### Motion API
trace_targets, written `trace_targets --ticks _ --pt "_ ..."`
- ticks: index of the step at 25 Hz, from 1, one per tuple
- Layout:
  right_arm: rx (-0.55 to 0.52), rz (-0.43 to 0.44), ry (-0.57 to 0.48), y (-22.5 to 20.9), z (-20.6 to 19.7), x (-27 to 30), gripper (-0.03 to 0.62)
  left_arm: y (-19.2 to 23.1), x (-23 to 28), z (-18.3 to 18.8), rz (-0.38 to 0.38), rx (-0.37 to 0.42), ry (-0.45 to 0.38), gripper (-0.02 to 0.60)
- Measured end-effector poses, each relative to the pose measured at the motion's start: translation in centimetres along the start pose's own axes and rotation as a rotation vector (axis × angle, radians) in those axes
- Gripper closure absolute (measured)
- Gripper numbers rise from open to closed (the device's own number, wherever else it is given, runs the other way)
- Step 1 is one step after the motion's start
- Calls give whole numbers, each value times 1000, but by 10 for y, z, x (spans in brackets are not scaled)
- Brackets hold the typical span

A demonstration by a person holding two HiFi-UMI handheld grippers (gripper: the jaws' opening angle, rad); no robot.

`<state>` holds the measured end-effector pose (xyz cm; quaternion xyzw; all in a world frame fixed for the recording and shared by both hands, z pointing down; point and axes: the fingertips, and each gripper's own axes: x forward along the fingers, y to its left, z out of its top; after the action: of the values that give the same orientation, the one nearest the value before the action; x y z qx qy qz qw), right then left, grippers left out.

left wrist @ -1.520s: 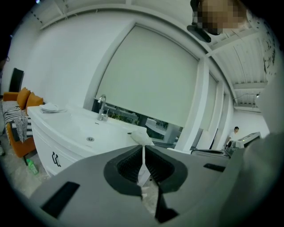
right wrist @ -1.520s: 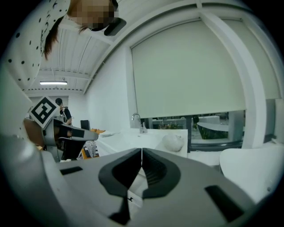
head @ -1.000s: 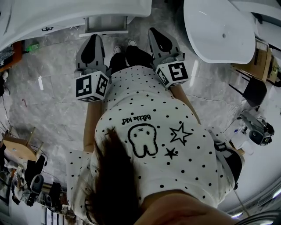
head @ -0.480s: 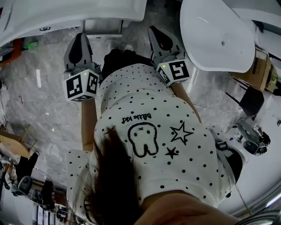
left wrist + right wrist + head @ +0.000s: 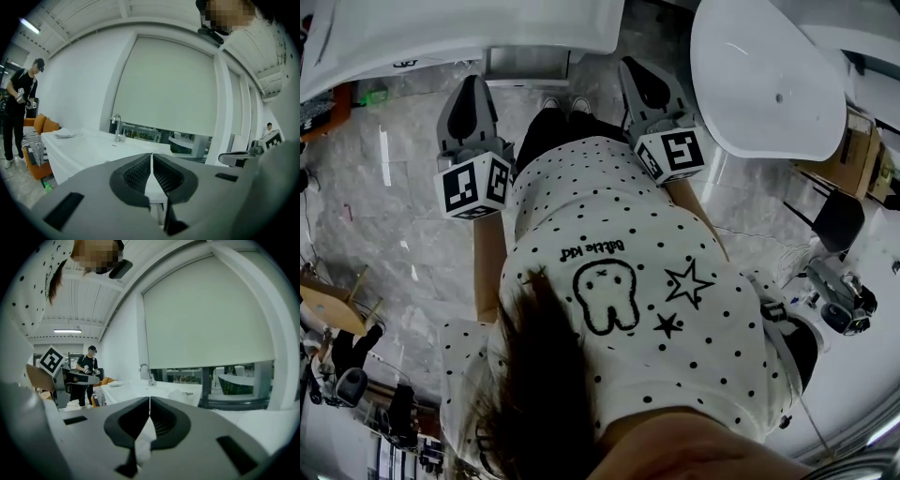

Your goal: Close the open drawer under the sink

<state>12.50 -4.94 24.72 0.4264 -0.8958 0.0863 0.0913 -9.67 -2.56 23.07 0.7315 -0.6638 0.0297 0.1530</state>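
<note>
The white sink cabinet (image 5: pixel 459 28) runs along the top of the head view. Its drawer (image 5: pixel 528 64) juts out a little below the counter edge. My left gripper (image 5: pixel 472 81) points at the cabinet just left of the drawer, and my right gripper (image 5: pixel 627 64) points just right of it; neither touches it. In the left gripper view the left gripper (image 5: pixel 151 155) is shut with nothing between its pads, facing the counter and its tap (image 5: pixel 117 128). The right gripper (image 5: pixel 149 399) is shut and empty too, with the same tap (image 5: pixel 148 373) ahead.
A white oval basin (image 5: pixel 769 75) stands at the right. The person's feet (image 5: pixel 562 101) are on the grey marble floor (image 5: pixel 403 216) between the grippers. Another person (image 5: pixel 21 96) stands far left by an orange seat. Clutter and gear lie at the lower left (image 5: pixel 337 366) and right (image 5: pixel 844 291).
My left gripper has shifted left, away from the person's legs. The right gripper has hardly moved. Both stay shut.
</note>
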Motion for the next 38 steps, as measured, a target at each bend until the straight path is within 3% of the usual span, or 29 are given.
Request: trace_targets --ticks 11,20,26,31,34,38 --pt "4 -26 23 17 0 12 580 25 4 1 -23 3 24 563" --pt "-1 -26 65 27 -6 19 580 40 -2 -38 -21 12 129 565" --pt "-14 -42 86 31 -7 20 579 55 2 -99 -42 64 278 563" --pt "-10 -46 114 36 -13 23 580 62 12 -174 -97 51 440 561" --pt "-7 -43 131 40 -20 28 580 64 22 -218 -116 61 504 495" --pt "11 -58 145 50 -32 38 580 68 31 -285 -129 63 595 489"
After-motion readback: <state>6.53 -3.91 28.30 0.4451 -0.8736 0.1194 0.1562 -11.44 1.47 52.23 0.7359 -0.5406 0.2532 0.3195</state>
